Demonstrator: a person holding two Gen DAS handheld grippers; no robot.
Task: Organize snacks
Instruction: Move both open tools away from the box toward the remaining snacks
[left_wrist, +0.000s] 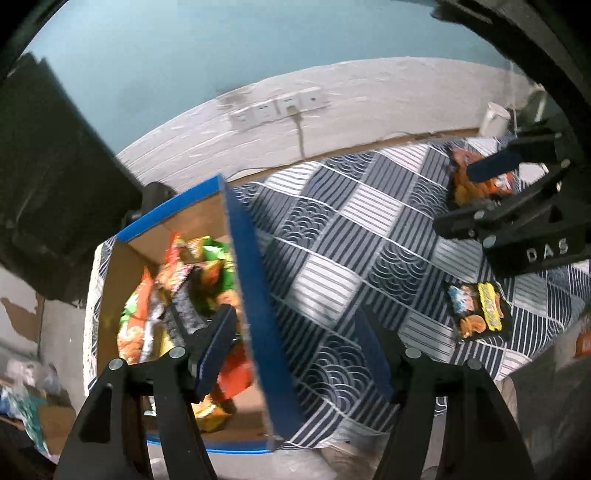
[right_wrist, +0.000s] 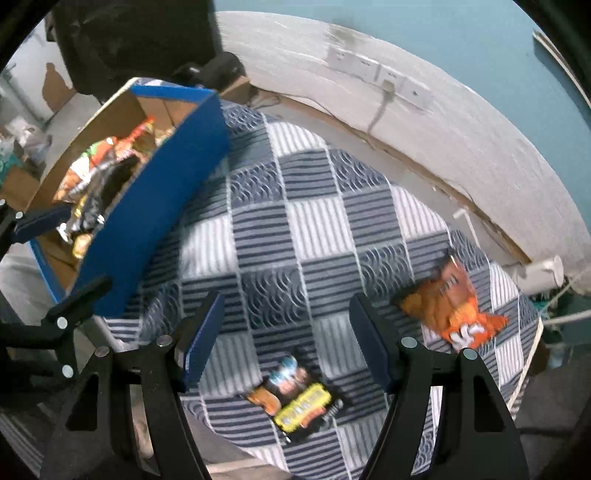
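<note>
A blue cardboard box (left_wrist: 255, 295) (right_wrist: 147, 206) stands at the left end of the checked cloth, with several bright snack bags (left_wrist: 177, 295) piled inside. My left gripper (left_wrist: 295, 350) hangs open over the box's right wall, one finger above the snacks, the other above the cloth, holding nothing. A black packet with a yellow label (right_wrist: 295, 398) (left_wrist: 476, 310) lies flat on the cloth, just below my open, empty right gripper (right_wrist: 286, 336) (left_wrist: 476, 195). An orange bag (right_wrist: 450, 306) (left_wrist: 476, 181) lies farther right, near the wall.
A blue-and-white checked cloth (right_wrist: 295, 221) covers the surface, which ends at a white wall with sockets (left_wrist: 277, 107) and a plugged cable. A white cup-like object (left_wrist: 495, 118) stands at the far right. A dark bulky shape (left_wrist: 55, 177) looms left of the box; clutter (left_wrist: 22, 387) lies on the floor.
</note>
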